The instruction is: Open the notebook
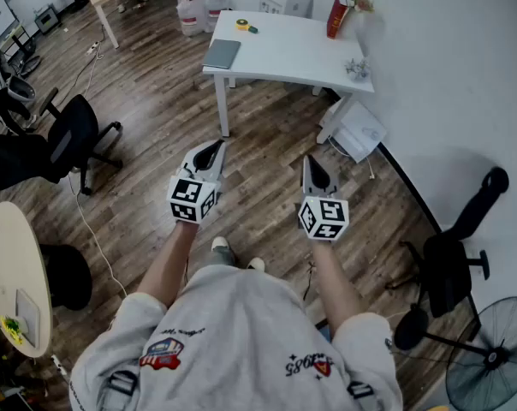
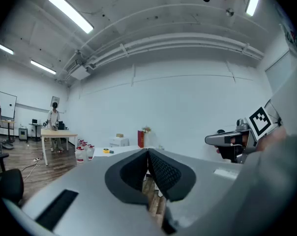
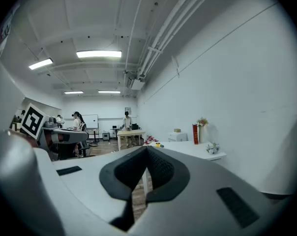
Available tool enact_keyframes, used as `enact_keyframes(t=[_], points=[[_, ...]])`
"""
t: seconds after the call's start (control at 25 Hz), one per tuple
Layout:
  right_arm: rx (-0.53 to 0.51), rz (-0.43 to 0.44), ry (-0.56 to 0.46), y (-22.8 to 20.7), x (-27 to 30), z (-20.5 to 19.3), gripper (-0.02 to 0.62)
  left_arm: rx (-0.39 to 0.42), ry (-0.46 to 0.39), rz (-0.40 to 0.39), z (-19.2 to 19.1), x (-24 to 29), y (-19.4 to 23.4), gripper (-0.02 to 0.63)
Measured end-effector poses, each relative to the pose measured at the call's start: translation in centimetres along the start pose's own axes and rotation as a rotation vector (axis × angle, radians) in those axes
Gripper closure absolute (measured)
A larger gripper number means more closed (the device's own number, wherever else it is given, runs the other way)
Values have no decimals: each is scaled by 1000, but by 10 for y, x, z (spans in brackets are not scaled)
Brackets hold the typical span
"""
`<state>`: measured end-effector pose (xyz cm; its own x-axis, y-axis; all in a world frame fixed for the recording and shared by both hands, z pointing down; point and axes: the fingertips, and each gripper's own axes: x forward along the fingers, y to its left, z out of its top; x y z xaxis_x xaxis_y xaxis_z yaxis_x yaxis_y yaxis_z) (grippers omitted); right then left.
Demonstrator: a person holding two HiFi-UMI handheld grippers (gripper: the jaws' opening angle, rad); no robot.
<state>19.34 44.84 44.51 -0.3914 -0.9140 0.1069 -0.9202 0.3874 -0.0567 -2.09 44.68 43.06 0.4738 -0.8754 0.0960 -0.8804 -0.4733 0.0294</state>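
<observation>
A grey closed notebook (image 1: 222, 54) lies flat on the left part of a white table (image 1: 293, 54) well ahead of me. My left gripper (image 1: 216, 148) is held out level over the wooden floor, shut with nothing between its tips. My right gripper (image 1: 313, 165) is beside it, also shut and empty. Both are a good way short of the table. In the left gripper view the black pads (image 2: 161, 173) meet at the tip, and the right gripper (image 2: 232, 140) shows at the right. The right gripper view shows its pads (image 3: 158, 168) touching, with the table (image 3: 197, 151) beyond.
On the table are a yellow tape roll (image 1: 243, 25), a red box (image 1: 336, 17) and a small plant (image 1: 357, 68). Black office chairs (image 1: 66, 139) stand left and another (image 1: 451, 259) right. Water jugs (image 1: 197, 7) and a fan (image 1: 494, 362) stand on the floor. People stand far off (image 3: 126, 122).
</observation>
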Motion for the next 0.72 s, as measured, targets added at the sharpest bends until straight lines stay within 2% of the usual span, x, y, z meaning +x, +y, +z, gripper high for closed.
enact_keyframes(t=[0.36,0.4,0.52,0.68,0.72], points=[[-6,6,18,-13,2,-6,595,-8,6,-9,-5,15,-9,598],[-5,8,18,-15,1,-7,595,-14,6,-8,-6,16,-11,582],[0,8,23,-23,0,-10,597,-66,1,-1,-10,21,-13,404],[17,14,49,-35,-5,-18,597,-170,-9,6,-16,21,-20,293],[19,18,51,-36,-7,-19,597,-179,-6,9,-17,19,-22,285]])
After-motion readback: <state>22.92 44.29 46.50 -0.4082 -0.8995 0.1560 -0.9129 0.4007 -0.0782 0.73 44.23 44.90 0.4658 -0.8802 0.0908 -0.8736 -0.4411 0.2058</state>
